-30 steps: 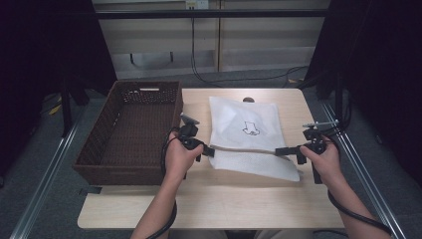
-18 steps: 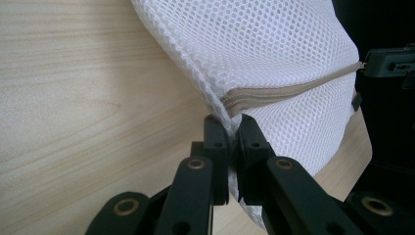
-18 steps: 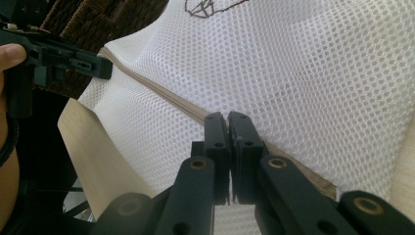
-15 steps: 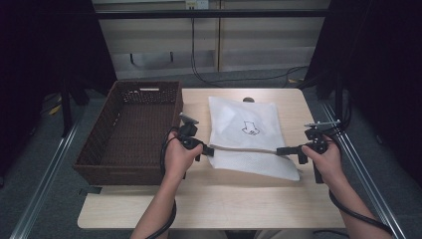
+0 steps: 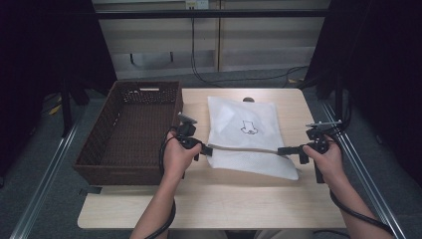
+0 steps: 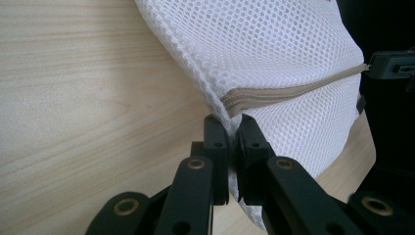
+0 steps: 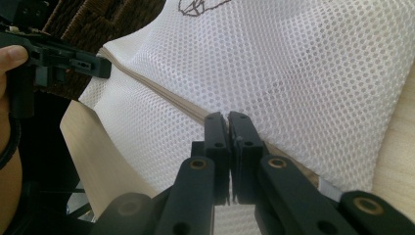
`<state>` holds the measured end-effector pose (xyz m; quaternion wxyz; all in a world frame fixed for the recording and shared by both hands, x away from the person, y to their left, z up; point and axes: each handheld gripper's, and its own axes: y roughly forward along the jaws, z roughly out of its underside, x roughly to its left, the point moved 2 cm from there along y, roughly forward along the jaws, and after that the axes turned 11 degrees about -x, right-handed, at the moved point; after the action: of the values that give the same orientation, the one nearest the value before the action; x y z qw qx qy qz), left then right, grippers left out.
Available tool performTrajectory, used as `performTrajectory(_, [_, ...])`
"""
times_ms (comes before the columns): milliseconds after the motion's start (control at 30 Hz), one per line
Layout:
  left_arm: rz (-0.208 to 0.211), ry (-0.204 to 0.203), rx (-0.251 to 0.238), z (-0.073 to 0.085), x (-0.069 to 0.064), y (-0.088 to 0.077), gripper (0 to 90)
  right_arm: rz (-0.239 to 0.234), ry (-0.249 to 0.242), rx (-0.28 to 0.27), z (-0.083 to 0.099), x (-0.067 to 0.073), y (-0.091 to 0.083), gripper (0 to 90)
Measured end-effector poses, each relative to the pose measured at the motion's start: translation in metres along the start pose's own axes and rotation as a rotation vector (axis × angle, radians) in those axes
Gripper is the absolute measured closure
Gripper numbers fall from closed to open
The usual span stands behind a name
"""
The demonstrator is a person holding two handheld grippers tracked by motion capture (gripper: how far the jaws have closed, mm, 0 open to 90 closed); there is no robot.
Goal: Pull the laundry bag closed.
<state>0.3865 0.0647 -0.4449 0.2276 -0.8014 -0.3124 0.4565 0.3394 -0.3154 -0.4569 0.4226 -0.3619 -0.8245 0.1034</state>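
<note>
Both grippers pinch one white mesh bag (image 5: pixel 246 134) on the table (image 5: pixel 199 204): left gripper (image 5: pixel 203 148) and right gripper (image 5: pixel 289 150) clamp its beige zipper (image 6: pixel 288 90) ends. A small dark drawing marks the bag, beside a wicker basket (image 5: pixel 130 130).

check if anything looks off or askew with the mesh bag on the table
Nothing looks damaged or spilled. The white mesh bag lies slightly askew on the table, its near zipper edge lifted and pulled taut between the left gripper and the right gripper, both clamped on it. The wicker basket sits square beside it.
</note>
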Motion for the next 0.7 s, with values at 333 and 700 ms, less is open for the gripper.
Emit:
performTrajectory(333, [0.005,-0.009,-0.010,-0.0007,0.0004,-0.0009,85.4,-0.003,0.008,-0.003,-0.0003,-0.0010,-0.0005,88.0])
performTrajectory(700, [0.002,-0.018,-0.011,-0.0012,0.0010,-0.0022,85.5,-0.011,0.004,-0.003,-0.0011,-0.0001,-0.0007,88.0])
